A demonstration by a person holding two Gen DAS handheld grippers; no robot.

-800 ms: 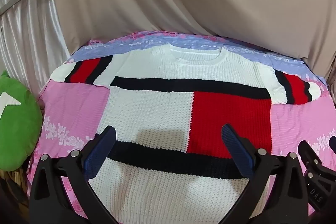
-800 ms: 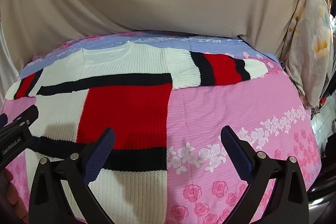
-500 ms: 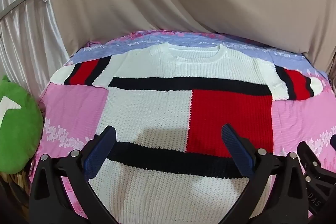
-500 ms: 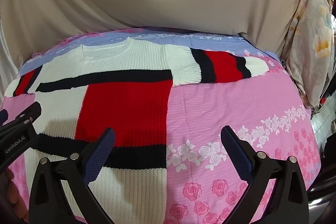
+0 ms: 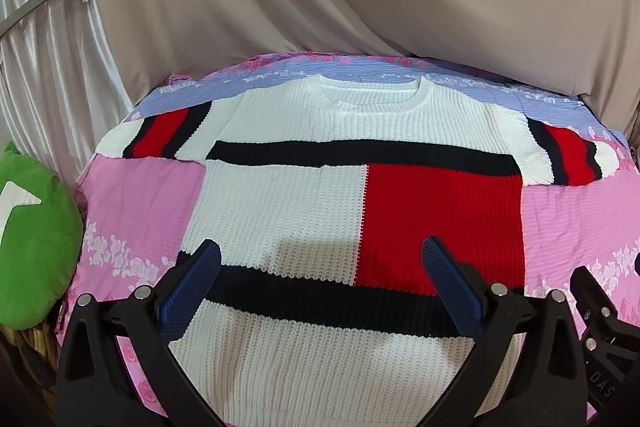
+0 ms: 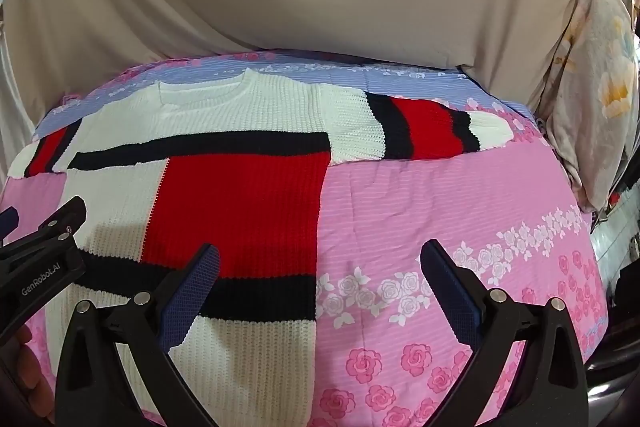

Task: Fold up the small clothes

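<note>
1. ahead of both grippers lay a bed point(image 6: 420, 211) under a pink sheet printed with roses, a blue striped band along its far edge.
2. beyond the bed hung a beige drape point(image 5: 400, 7); a silvery curtain point(image 5: 48, 47) hung far left of the left gripper point(image 5: 320, 259), and a green cushion point(image 5: 32, 255) sat close on its left.
3. a floral bedding bundle point(image 6: 596, 87) stood far right of the right gripper point(image 6: 320, 263).
4. the sweater point(image 5: 320, 195), white, red and navy knit, lay flat, sleeves spread, under and ahead of the left gripper, and ahead-left of the right one.
5. both grippers were spread wide and held nothing.
6. the left gripper's side read "genrobot.ai" in the right wrist view; the letters "das" showed on the right gripper's side in the left wrist view.
</note>
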